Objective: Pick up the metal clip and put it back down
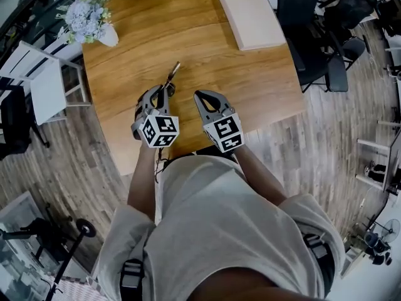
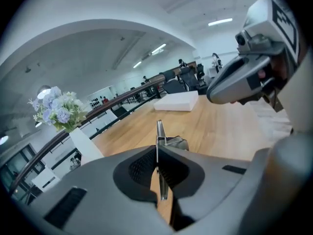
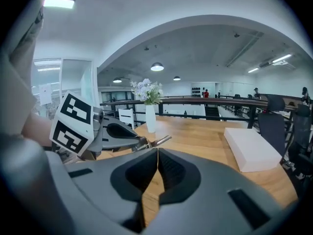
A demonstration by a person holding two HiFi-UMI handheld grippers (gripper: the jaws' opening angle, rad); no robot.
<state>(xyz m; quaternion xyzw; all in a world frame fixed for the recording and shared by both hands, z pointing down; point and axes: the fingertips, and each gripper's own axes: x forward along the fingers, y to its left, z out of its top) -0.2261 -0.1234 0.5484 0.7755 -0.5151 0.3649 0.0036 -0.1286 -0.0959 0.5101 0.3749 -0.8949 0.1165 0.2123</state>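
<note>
On the bench (image 1: 207,49): a broad light-oak top with a rounded edge, long streaks of grain, one seam across it and a soft satin sheen.
Around it: an open office under a pale arched ceiling with strip lights; a dark railing runs behind the far edge.
Underfoot: a grey-brown plank floor (image 1: 313,149), matte and mottled.
To the bench's right: black office chairs (image 1: 327,61), padded, on dark bases.
To its left: a white slatted chair (image 1: 37,80) with straight, thin bars.
Far left corner: a white tapered vase (image 1: 108,36), smooth and glossy, holding pale blue and white flowers (image 1: 84,14) in a loose, frilly bunch.
Far right edge: a flat white rectangular box (image 1: 252,19), matte, with sharp corners, lying flat on the wood.
Left tongs (image 1: 164,94): grey moulded plastic with dark ribbed pads, clamped on a thin silvery metal clip (image 1: 173,71).
Clip: it stands edge-on between the pads as a narrow bright strip. Its free end juts past the tips and tilts upward over the near half of the bench.
Right tongs (image 1: 199,96): the same grey shell, pressed pad to pad with nothing between them; just beside the left tongs and apart from them.
Cubes: a white cube with black square markers (image 1: 159,131) rides behind the left tongs, and a second such cube (image 1: 225,132) sits behind the right.
Near edge: the person's light grey shirt (image 1: 219,231), soft and creased, with both forearms reaching forward.
</note>
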